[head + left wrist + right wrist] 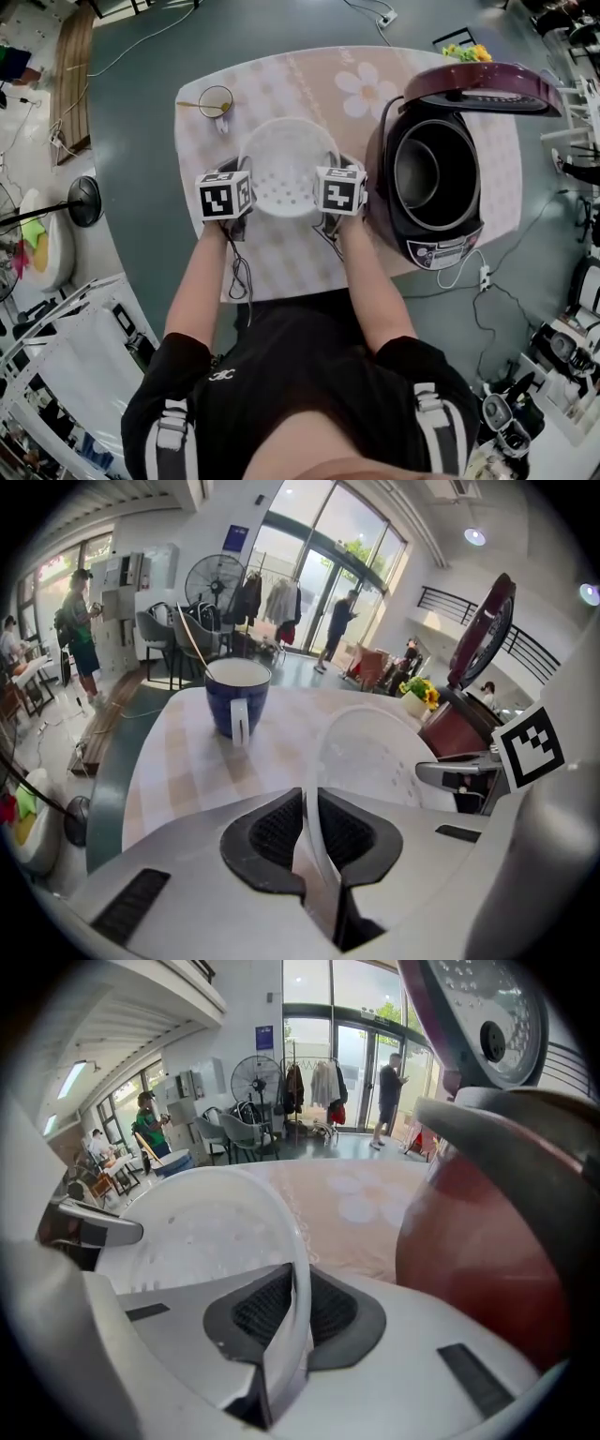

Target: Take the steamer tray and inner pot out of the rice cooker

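While one white, perforated steamer tray [283,173] is over the tabletop [300,267], just left of the one rice cooker [448,246], two grippers clamp it. The left gripper [309,832] has its jaws narrowed onto the tray's left rim. The right gripper [292,1312] has its jaws pinching the right rim. One inner pot [417,173] sits inside the cooker under its raised lid [483,89]. One blue mug [236,697] beyond the tray holds a thin stick.
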`<move>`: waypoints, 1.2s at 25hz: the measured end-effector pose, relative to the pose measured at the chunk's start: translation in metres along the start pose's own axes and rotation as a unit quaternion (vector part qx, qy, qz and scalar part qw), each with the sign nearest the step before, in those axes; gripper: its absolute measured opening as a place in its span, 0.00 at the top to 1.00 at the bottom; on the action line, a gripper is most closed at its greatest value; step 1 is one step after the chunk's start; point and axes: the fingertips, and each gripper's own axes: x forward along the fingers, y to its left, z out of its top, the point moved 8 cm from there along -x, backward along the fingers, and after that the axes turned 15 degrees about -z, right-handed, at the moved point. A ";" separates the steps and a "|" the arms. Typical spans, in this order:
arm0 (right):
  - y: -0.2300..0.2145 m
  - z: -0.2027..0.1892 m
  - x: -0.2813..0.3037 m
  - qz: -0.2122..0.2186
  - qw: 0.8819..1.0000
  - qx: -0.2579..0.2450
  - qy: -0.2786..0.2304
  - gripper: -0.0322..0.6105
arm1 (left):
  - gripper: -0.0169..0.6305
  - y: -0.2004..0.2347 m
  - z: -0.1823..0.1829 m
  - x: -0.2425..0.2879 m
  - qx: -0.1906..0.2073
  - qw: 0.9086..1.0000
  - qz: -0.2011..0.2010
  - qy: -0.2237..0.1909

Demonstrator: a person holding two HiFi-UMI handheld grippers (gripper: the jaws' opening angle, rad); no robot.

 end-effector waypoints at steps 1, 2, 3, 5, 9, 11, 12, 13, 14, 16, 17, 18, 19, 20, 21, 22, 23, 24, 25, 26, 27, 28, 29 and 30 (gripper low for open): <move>0.000 -0.001 0.005 -0.003 1.000 0.002 0.003 0.89 | 0.92 0.002 0.001 0.004 -0.001 1.000 -0.002 0.002; -0.001 -0.001 0.009 -0.005 1.000 0.004 0.006 0.89 | 0.92 0.004 0.001 0.009 -0.002 1.000 -0.003 0.005; -0.001 -0.001 0.013 -0.007 1.000 0.006 0.008 0.89 | 0.92 0.006 0.002 0.013 0.000 1.000 -0.004 0.008; -0.002 -0.001 0.022 -0.008 1.000 0.009 0.014 0.89 | 0.92 0.009 0.003 0.023 0.006 1.000 -0.006 0.015; -0.002 -0.003 0.038 -0.008 1.000 0.012 0.024 0.89 | 0.92 0.016 0.000 0.039 0.018 0.999 -0.006 0.030; -0.001 -0.002 0.043 -0.009 1.000 0.009 0.029 0.89 | 0.92 0.017 -0.001 0.044 0.026 0.999 0.002 0.042; -0.001 -0.002 0.045 -0.010 0.999 0.008 0.031 0.89 | 0.92 0.018 -0.001 0.045 0.029 0.999 0.004 0.045; -0.001 -0.003 0.046 -0.011 0.999 0.007 0.034 0.89 | 0.92 0.018 -0.001 0.046 0.029 0.999 0.006 0.045; -0.001 -0.004 0.047 -0.011 0.999 0.008 0.036 0.89 | 0.92 0.019 -0.002 0.047 0.029 0.999 0.006 0.044; -0.001 -0.006 0.048 -0.009 0.999 0.010 0.037 0.88 | 0.92 0.018 -0.002 0.047 0.028 0.999 0.007 0.041; -0.001 -0.007 0.048 -0.007 0.999 0.011 0.033 0.88 | 0.92 0.018 -0.002 0.047 0.028 0.999 0.008 0.039; -0.002 -0.007 0.047 -0.004 1.000 0.014 0.026 0.88 | 0.92 0.017 -0.002 0.046 0.029 0.999 0.009 0.037; -0.002 -0.005 0.045 0.000 1.000 0.018 0.016 0.85 | 0.92 0.016 -0.001 0.045 0.031 0.999 0.010 0.034; -0.002 -0.003 0.043 0.003 1.000 0.021 0.005 0.78 | 0.91 0.015 0.000 0.043 0.033 0.999 0.012 0.030; -0.002 -0.001 0.040 0.004 1.000 0.022 -0.004 0.76 | 0.91 0.014 0.000 0.040 0.036 0.999 0.014 0.028; -0.002 0.000 0.037 0.005 1.000 0.022 -0.012 0.76 | 0.91 0.013 0.001 0.037 0.038 0.999 0.015 0.025; -0.001 0.001 0.034 0.005 1.000 0.021 -0.019 0.75 | 0.91 0.011 0.001 0.034 0.041 0.999 0.017 0.021; 0.000 0.002 0.031 0.004 0.999 0.020 -0.027 0.75 | 0.91 0.009 0.002 0.031 0.044 0.999 0.018 0.015; 0.000 0.004 0.027 0.001 0.999 0.021 -0.038 0.75 | 0.91 0.006 0.004 0.027 0.049 0.999 0.018 0.005; -0.001 0.008 0.022 -0.003 0.998 0.023 -0.053 0.75 | 0.91 0.002 0.008 0.022 0.056 0.998 0.020 -0.009; -0.002 0.013 0.016 -0.006 0.997 0.027 -0.071 0.75 | 0.91 -0.002 0.013 0.016 0.067 0.997 0.023 -0.025; -0.004 0.019 0.008 -0.006 0.995 0.033 -0.092 0.76 | 0.91 -0.007 0.018 0.009 0.080 0.995 0.029 -0.044; -0.005 0.026 0.000 -0.005 0.993 0.041 -0.114 0.76 | 0.91 -0.012 0.024 0.002 0.094 0.993 0.035 -0.065; -0.006 0.033 -0.009 0.000 0.989 0.049 -0.137 0.76 | 0.91 -0.018 0.030 -0.007 0.110 0.989 0.041 -0.086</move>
